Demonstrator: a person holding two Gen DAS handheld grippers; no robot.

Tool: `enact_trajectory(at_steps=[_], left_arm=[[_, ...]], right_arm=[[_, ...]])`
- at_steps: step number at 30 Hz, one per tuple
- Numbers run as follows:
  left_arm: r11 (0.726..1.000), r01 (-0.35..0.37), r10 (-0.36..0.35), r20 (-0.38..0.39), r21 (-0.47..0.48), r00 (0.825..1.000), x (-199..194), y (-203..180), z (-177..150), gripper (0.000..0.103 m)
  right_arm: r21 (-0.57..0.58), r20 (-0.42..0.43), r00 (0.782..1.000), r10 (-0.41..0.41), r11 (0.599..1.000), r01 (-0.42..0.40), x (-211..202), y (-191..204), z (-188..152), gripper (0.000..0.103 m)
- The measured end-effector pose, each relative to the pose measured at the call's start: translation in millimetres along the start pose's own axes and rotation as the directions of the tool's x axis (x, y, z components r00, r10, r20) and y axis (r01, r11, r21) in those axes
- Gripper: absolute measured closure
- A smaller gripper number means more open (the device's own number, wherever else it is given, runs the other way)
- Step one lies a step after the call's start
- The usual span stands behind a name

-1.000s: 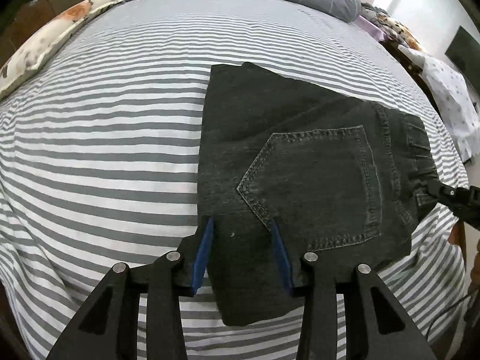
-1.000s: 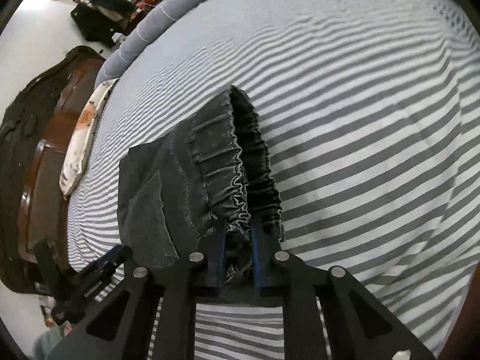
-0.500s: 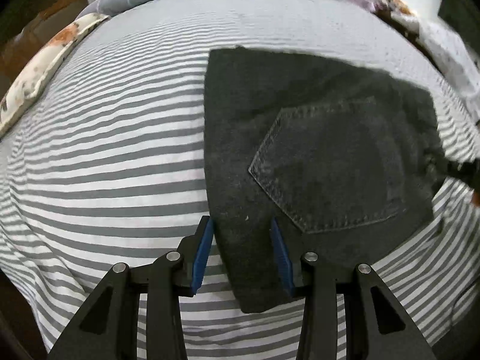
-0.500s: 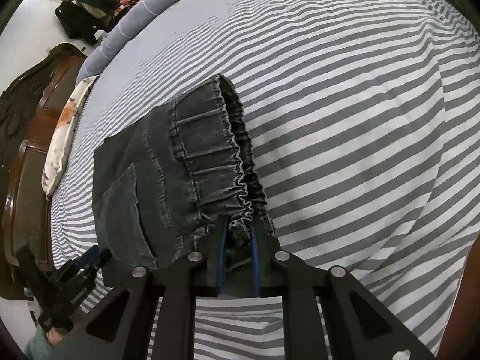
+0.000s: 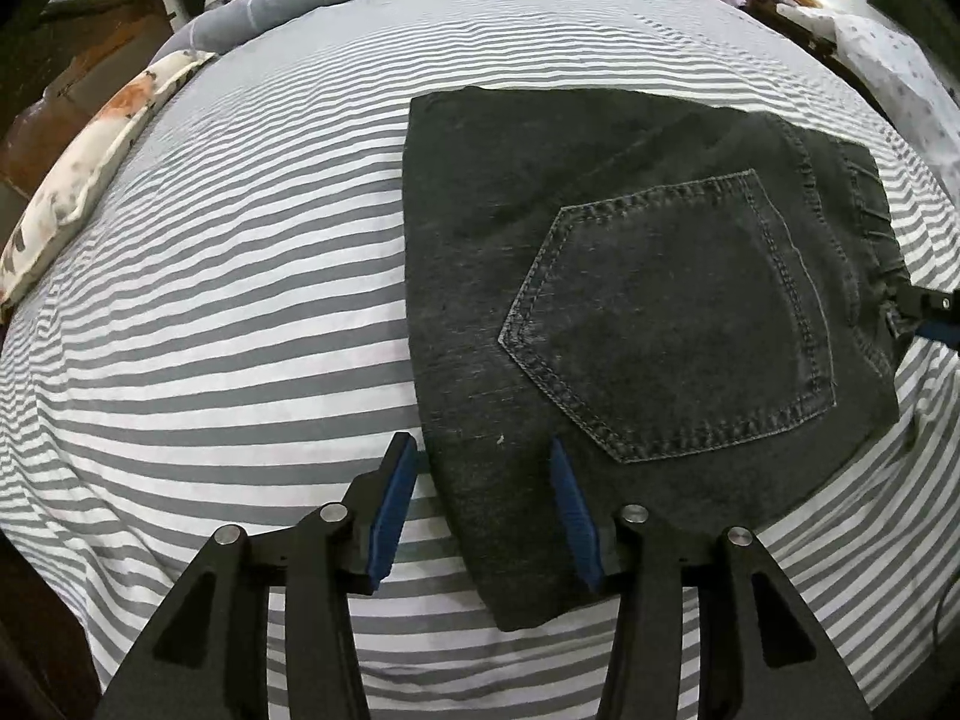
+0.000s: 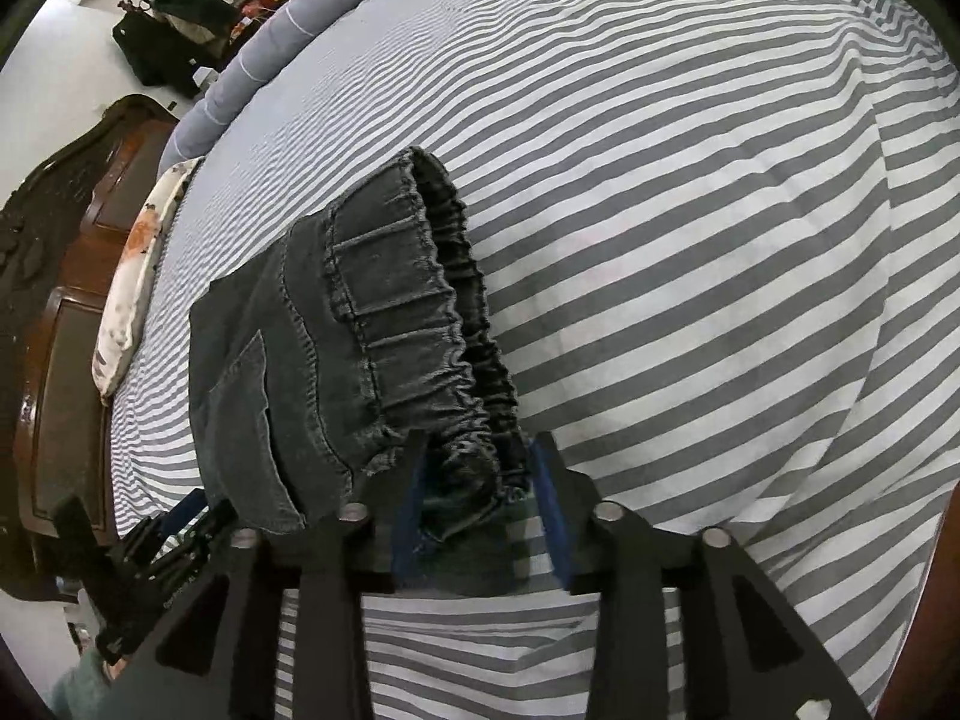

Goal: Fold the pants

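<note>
Both wrist views look down closely, from adjoining sides, sharing the pants (image 5: pixel 630 300).

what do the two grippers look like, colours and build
Both match. The left gripper and right gripper have matte black angular plastic frames with triangular cut-outs, round silver pivot pins at the linkage joints, and flat fingers lined with bright blue pads. A thin dark cable shows at the left view's right edge. No legible markings; no sleeve can be made out.
</note>
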State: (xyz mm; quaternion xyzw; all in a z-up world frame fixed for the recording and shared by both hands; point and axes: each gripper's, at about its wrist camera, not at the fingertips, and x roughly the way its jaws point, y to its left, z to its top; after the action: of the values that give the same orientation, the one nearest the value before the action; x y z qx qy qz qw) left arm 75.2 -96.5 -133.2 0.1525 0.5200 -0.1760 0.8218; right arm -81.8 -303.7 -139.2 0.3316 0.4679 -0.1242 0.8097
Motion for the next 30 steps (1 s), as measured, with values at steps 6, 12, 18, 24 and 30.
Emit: enact_trajectory(at_steps=[6,12,18,24,30], left_arm=[[0.994,0.077,-0.078,-0.001,-0.072,0.997,-8.1,13.8,0.9,0.050],[0.944,0.247,-0.247,0.028,-0.220,0.969,-17.2,45.4,-2.6,0.048],[0.845,0.372,-0.385,0.046,-0.384,0.922,-7.1,79.1,-9.7,0.047],[0.779,0.414,-0.464,0.012,-0.472,0.886,12.8,84.0,-9.4,0.047],[0.755,0.446,-0.501,0.016,-0.480,0.865,23.7,87.6,-2.9,0.042]], right_arm=[[0.019,-0.006,0.999,0.041,0.999,-0.040,-6.2,-6.5,-3.1,0.050],[0.017,-0.028,0.987,0.159,0.987,-0.159,-12.3,-8.3,-9.0,0.047],[0.017,-0.078,0.975,0.208,0.978,-0.208,-4.3,-11.1,-8.6,0.044],[0.043,-0.148,0.967,0.206,0.978,-0.202,19.9,-16.9,-3.1,0.043],[0.049,-0.160,0.958,0.237,0.971,-0.233,34.4,-15.0,8.4,0.043]])
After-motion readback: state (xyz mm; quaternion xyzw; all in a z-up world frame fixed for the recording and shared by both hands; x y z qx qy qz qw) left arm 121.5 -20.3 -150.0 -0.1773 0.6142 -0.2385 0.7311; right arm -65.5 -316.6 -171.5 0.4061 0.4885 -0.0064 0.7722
